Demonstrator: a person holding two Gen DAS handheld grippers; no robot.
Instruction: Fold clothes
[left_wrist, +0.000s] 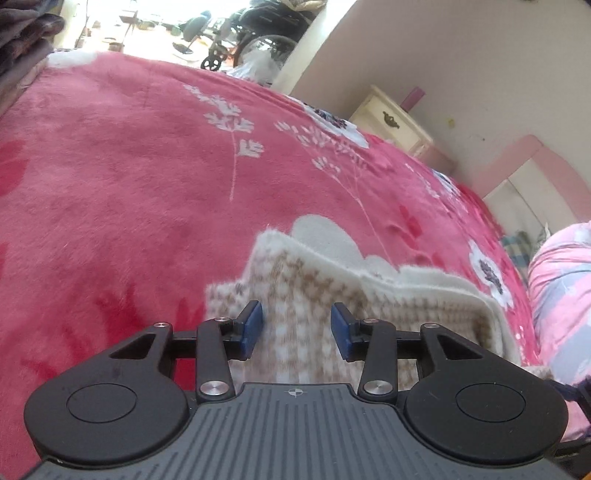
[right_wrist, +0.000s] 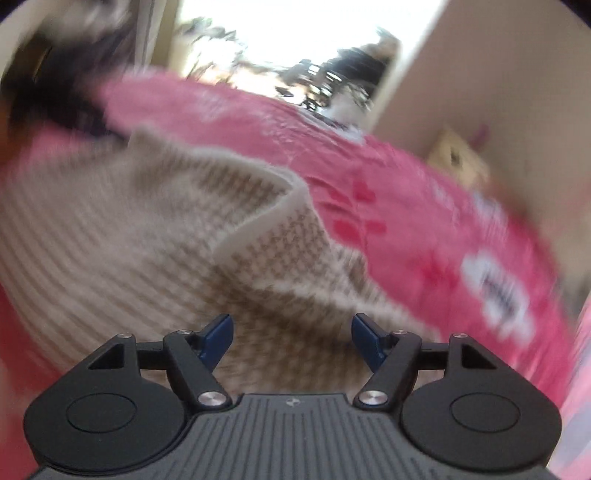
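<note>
Nowhere on the grippers, garment or bedding is there writing that can be read; the only mark is a small round crosshair emblem on each ribbed grey gripper body.

Left wrist view, sharp: left gripper (left_wrist: 296, 328) over the near edge of a cream and tan houndstooth garment (left_wrist: 295, 280), which lies folded in layers on a pink floral blanket (left_wrist: 129, 177) covering the bed. Jaws released, blue pads (left_wrist: 252, 325) apart, cloth seen in the gap behind them, neither pad pressing on it. A cream plain edge of the garment turns up at its far side.

Only this view shows: cream nightstand (left_wrist: 391, 120) with a dark handle against the wall, pink and grey patterned bedding (left_wrist: 561, 302) at right, a wheelchair (left_wrist: 258, 40) through the bright doorway.

Right wrist view, heavily blurred: right gripper (right_wrist: 291, 338) above the same garment (right_wrist: 129, 236), jaws released and set wide, nothing pinched. Only this view shows the broad spread of the garment to the left and a raised fold (right_wrist: 266, 206) running across it. Dark shape at upper left cannot be made out.
</note>
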